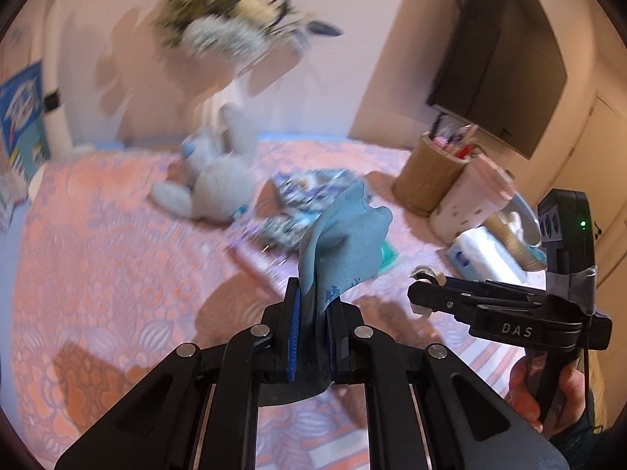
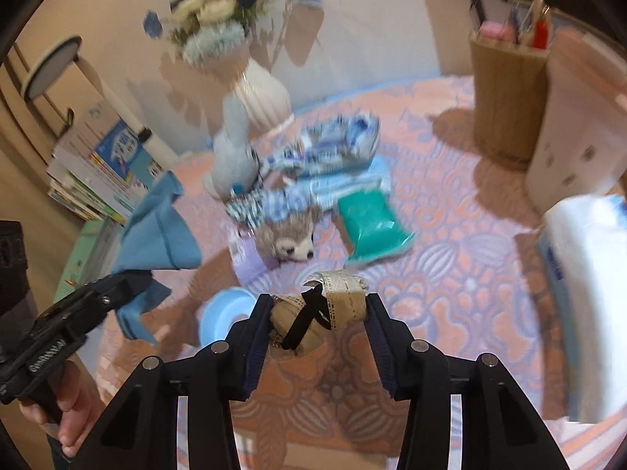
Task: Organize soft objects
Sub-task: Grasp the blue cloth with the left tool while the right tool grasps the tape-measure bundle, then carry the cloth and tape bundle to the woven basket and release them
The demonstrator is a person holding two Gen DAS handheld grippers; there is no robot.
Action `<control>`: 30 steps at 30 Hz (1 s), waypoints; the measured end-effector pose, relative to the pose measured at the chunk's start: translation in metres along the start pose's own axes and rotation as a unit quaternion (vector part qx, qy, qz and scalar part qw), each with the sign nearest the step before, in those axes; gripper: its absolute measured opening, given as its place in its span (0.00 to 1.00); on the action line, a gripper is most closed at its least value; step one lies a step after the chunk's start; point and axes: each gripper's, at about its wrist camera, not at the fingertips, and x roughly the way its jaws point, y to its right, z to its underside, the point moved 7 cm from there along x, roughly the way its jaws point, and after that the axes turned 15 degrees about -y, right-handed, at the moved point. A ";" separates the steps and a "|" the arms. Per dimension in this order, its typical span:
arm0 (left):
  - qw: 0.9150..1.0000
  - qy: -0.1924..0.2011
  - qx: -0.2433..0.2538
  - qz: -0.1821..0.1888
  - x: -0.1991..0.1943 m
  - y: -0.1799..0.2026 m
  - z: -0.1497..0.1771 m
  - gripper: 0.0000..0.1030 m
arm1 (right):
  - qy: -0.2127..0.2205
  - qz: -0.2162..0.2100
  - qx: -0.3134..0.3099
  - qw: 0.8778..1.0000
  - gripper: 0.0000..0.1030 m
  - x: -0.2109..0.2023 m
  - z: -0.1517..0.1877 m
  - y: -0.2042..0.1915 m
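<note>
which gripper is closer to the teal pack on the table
Right. The right gripper, gripping a tan bundle, hovers just before the teal pack; the left gripper is off to its left.

The flowers point(image 1: 219, 11) up top are a smear, and the tissue pack point(image 2: 588, 313) runs off-frame.

Right gripper point(image 2: 319, 313) clamps a tan pouch w/ lace trim point(image 2: 337, 303) above the patterned bedspread point(image 2: 450, 274); left gripper point(image 2: 117, 286) grips a blue cloth point(image 2: 156, 231) (draped, corner hanging); plush hedgehog point(image 2: 290, 241) lies btwn them.
</note>
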 end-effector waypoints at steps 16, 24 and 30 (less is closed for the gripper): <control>0.982 0.048 0.176 0.043 -0.033 0.179 -0.086 0.08 | 0.184 0.072 0.070 0.978 0.45 -0.189 0.003 0.101; 0.973 0.030 0.220 0.065 0.002 0.271 -0.108 0.08 | 0.230 0.096 0.145 0.958 0.45 -0.246 0.021 0.179; 0.969 0.007 0.229 0.088 0.036 0.319 -0.120 0.08 | 0.244 0.105 0.187 0.946 0.45 -0.266 0.029 0.227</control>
